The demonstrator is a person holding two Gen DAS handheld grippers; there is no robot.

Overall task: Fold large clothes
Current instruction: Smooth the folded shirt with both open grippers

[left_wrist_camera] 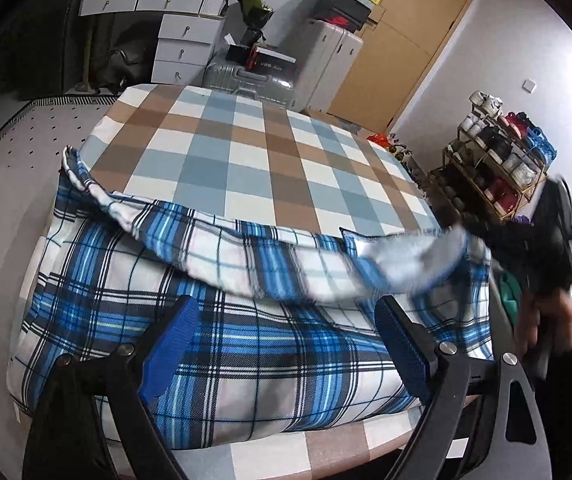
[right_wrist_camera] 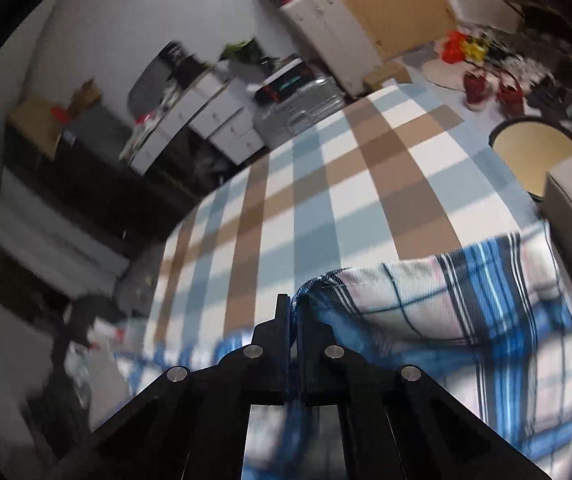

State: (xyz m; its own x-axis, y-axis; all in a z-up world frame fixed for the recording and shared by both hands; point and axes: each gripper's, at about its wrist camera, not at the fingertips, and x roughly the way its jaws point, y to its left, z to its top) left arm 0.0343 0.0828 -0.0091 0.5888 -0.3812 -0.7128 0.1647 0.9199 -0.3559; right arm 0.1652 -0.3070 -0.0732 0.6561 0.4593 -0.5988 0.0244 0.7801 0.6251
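my right tongs are clamped flat together with the hem of the blue plaid shirt pinched between them; the cloth bunches right at the tips and spills off to their right. in the left view those same tongs sit well ahead and to the right of my left tongs, blurred, lifting a corner of the cloth clear of the bed.

my left tongs stand wide apart with nothing between them. they hover just over the shirt, one blue pad to each side of a dark stripe, and i can't tell whether the pads brush the cloth.

the shirt lies on the near end of the checked bedspread, directly under and ahead of the left tongs. its long axis runs crosswise to both tongs, left to right. a raised fold edge runs the same way, from a loose tip far ahead-left to the pinched corner ahead-right.

i judge the next move turns on that edge: the right tongs hold one end, and the free end lies on the left tongs' side, ahead of them and to their left, so the left hand is nearer to take it.
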